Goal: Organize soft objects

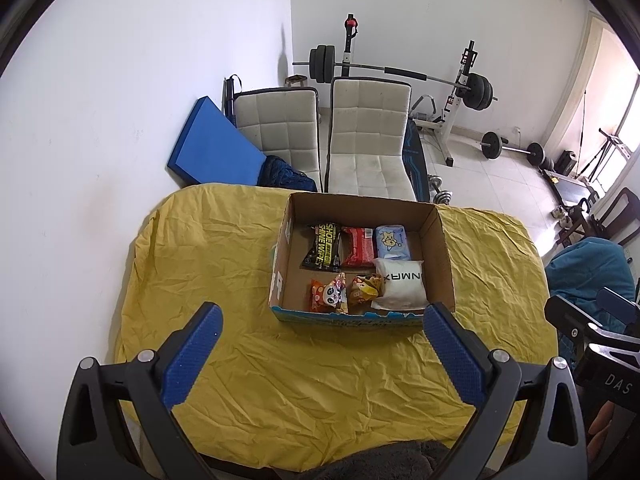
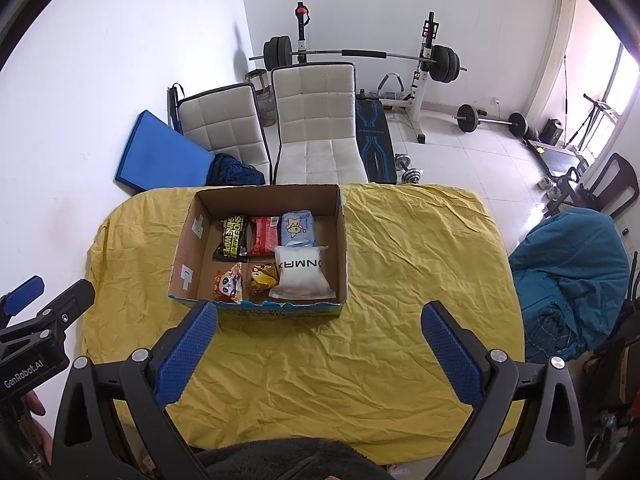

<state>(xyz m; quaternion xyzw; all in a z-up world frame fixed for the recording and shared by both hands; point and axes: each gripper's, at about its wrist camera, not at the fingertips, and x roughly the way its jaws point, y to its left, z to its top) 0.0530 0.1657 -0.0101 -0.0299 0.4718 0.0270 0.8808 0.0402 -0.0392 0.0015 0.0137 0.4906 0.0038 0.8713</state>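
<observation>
Left gripper (image 1: 322, 322) and right gripper (image 2: 320, 320) held wide apart, nothing gripped; blue pads knurled. Soft packets seen inside open corrugated cardboard box (image 1: 442, 248) on wrinkled yellow cloth (image 1: 320, 376): glossy black "SHOE SHINE WIPES" pack (image 1: 324, 247), red pack (image 1: 358, 246), pale-blue tissue pack (image 1: 392, 242), white pouch (image 1: 400, 284) with upside-down lettering, two crinkled snack bags (image 1: 330, 293).

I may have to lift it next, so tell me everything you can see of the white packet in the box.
The white packet is a soft, puffy, pillow-like pouch of glossy plastic film with crimped ends and black lettering that reads upside down from here. It lies flat in the near right part of the cardboard box, its far edge overlapping the light blue packet and its left side against the yellow snack bag. It looks sealed and undamaged. Neither pair of tongs touches it.
</observation>
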